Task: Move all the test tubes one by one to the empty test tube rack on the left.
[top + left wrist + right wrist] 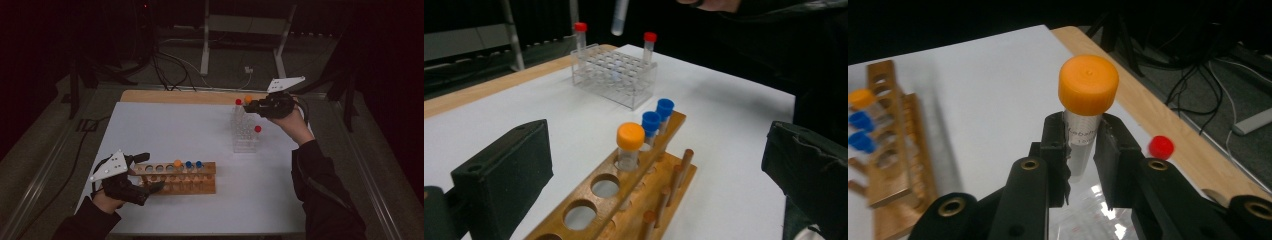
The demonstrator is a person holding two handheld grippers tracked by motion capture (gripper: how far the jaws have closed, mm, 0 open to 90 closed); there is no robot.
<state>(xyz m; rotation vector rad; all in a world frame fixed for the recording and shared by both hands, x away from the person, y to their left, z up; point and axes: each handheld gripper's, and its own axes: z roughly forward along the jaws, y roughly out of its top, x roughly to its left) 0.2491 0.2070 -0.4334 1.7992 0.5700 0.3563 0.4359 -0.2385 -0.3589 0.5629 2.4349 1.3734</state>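
Note:
A wooden tube rack lies near the table's front. It holds an orange-capped tube and two blue-capped tubes. My left gripper is open, and its jaws straddle the rack's left end without closing on it. My right gripper is raised over the clear plastic rack at the back right. It is shut on an orange-capped tube, held upright just below the cap. Two red-capped tubes stand in the clear rack.
The white table top ends in a wooden strip at the far side. Cables and a metal stand are on the dark floor beyond. Several holes of the wooden rack stand vacant.

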